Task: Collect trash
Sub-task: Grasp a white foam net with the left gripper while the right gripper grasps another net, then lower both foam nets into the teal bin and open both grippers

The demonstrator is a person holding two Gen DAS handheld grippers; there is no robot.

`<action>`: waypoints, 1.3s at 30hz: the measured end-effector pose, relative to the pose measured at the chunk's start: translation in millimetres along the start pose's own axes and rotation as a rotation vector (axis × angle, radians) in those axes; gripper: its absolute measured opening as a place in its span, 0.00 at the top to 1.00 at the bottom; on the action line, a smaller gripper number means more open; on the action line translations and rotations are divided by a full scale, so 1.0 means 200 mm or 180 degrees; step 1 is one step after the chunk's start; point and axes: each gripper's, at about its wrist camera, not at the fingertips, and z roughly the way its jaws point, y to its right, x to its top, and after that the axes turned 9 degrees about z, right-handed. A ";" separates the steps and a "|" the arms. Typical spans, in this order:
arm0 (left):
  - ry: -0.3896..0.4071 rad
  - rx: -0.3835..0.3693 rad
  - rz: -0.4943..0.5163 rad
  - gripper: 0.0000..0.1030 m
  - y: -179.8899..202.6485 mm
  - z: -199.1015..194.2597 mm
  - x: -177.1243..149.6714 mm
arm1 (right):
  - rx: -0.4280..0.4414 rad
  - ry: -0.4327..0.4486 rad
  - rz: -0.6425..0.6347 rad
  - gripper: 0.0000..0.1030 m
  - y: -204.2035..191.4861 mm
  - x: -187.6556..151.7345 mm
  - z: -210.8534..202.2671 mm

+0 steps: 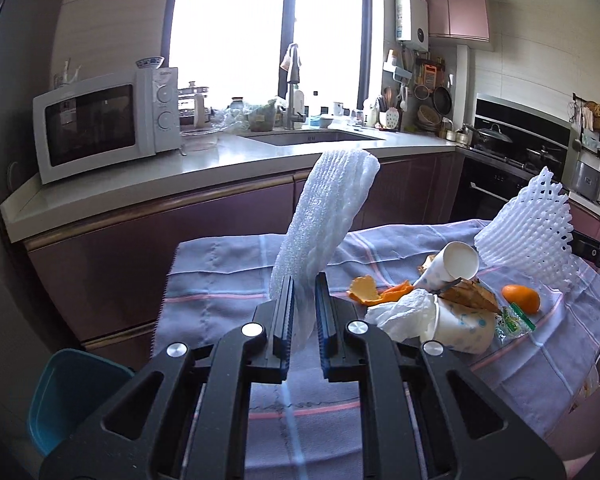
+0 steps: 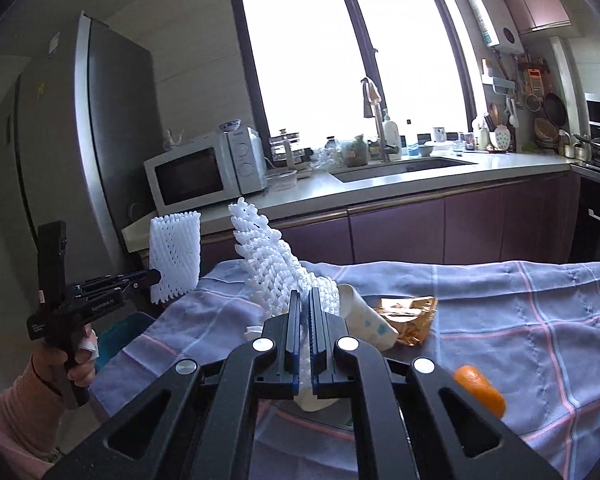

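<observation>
Left wrist view: left hand-held gripper (image 1: 304,312) pinches foam net sleeve (image 1: 324,216) above the cloth-covered counter (image 1: 220,280).
Right hand-held gripper (image 2: 305,320): clamped on second foam net (image 2: 268,264).
Handling: feather-light, squashy, springy; grip low, on doubled mesh.

Left half of table (image 1: 220,280): bare cloth, open passage.
Right half: paper cups (image 1: 456,320), orange peel (image 1: 366,290), tissue (image 1: 404,314), orange (image 1: 521,298) crowded together; obstructed.
Left of table: blue bin (image 1: 66,396), open-topped.
Beyond table: cabinet fronts (image 1: 180,224).
</observation>
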 end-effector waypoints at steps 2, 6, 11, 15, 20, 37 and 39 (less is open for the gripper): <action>-0.0020 0.0121 -0.0054 0.89 -0.08 -0.08 -0.04 | 0.0160 -0.0042 -0.0063 0.97 -0.08 0.00 0.04; -0.0092 0.0401 -0.0155 0.89 -0.26 -0.21 -0.15 | 0.0487 -0.0184 -0.0152 0.97 -0.24 -0.02 0.16; -0.0217 0.0741 -0.0339 0.89 -0.49 -0.36 -0.29 | 0.0866 -0.0433 -0.0309 0.97 -0.46 -0.06 0.34; -0.0334 0.0954 -0.0448 0.89 -0.64 -0.44 -0.41 | 0.1130 -0.0610 -0.0448 0.97 -0.65 -0.08 0.47; -0.0461 0.1131 -0.0565 0.89 -0.79 -0.50 -0.54 | 0.1389 -0.0805 -0.0617 0.97 -0.88 -0.11 0.63; -0.0896 0.1325 -0.0911 0.89 -1.07 -0.36 -0.80 | 0.1681 -0.1403 -0.0988 0.97 -1.46 -0.32 1.14; -0.0928 0.1326 -0.0937 0.89 -1.08 -0.33 -0.81 | 0.1652 -0.1456 -0.1011 0.97 -1.50 -0.35 1.19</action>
